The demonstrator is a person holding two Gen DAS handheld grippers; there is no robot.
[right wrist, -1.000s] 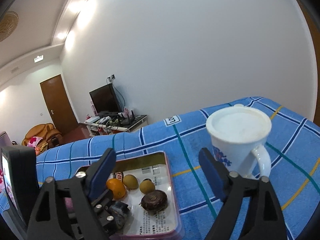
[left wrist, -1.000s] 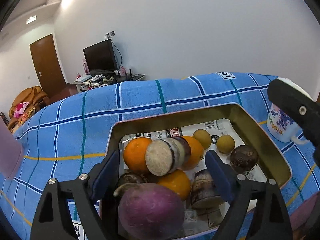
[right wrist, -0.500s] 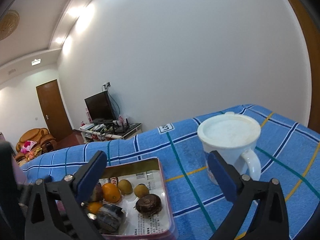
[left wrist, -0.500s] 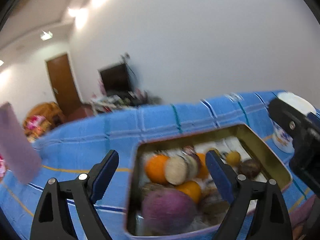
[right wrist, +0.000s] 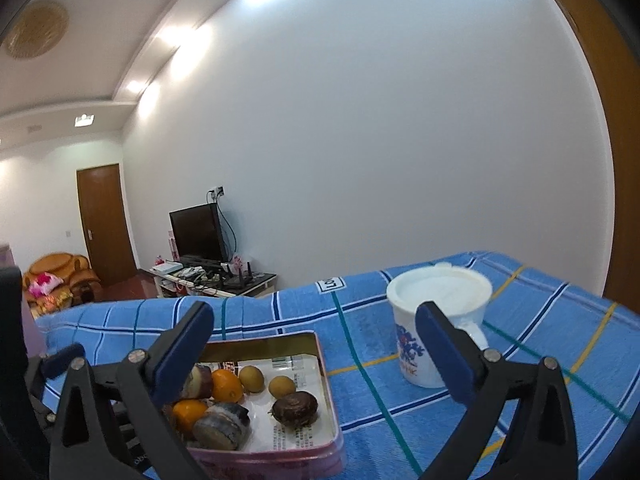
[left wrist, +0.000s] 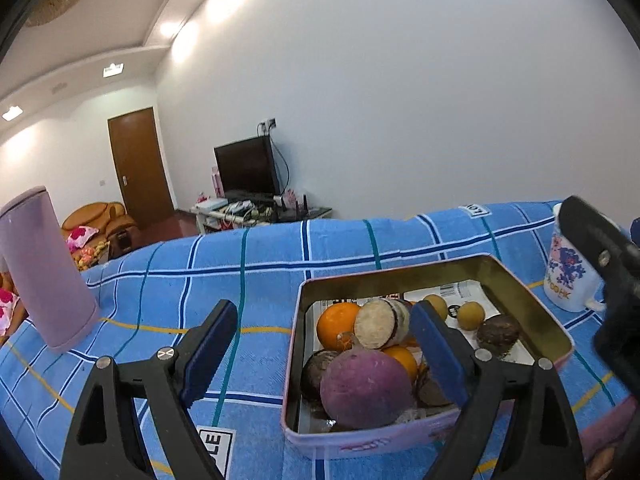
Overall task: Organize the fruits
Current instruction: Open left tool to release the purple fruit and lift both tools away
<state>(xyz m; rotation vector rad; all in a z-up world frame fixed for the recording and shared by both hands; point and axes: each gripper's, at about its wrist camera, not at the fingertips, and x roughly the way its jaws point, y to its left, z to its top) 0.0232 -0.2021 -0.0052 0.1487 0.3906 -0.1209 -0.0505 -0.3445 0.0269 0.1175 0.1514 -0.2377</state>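
Observation:
A pink metal tin [left wrist: 516, 280] on the blue checked cloth holds a purple round root [left wrist: 366, 388], oranges [left wrist: 338, 324], a cut taro piece [left wrist: 380, 322], two small yellow-brown fruits [left wrist: 470, 315] and a dark brown one [left wrist: 498, 330]. My left gripper [left wrist: 320, 354] is open and empty, just above the tin's near left corner. In the right wrist view the tin [right wrist: 320, 364] lies lower left; my right gripper [right wrist: 314, 350] is open and empty above its far right corner.
A white lidded mug [right wrist: 436, 336] with a blue pattern stands right of the tin; it also shows in the left wrist view [left wrist: 568, 276]. A tall pink cup [left wrist: 44, 272] stands at the far left. The room lies beyond the cloth's far edge.
My left gripper has pulled back and shifted left, so the tin now sits to its right. My right gripper has risen and drifted slightly right. Both stay open.

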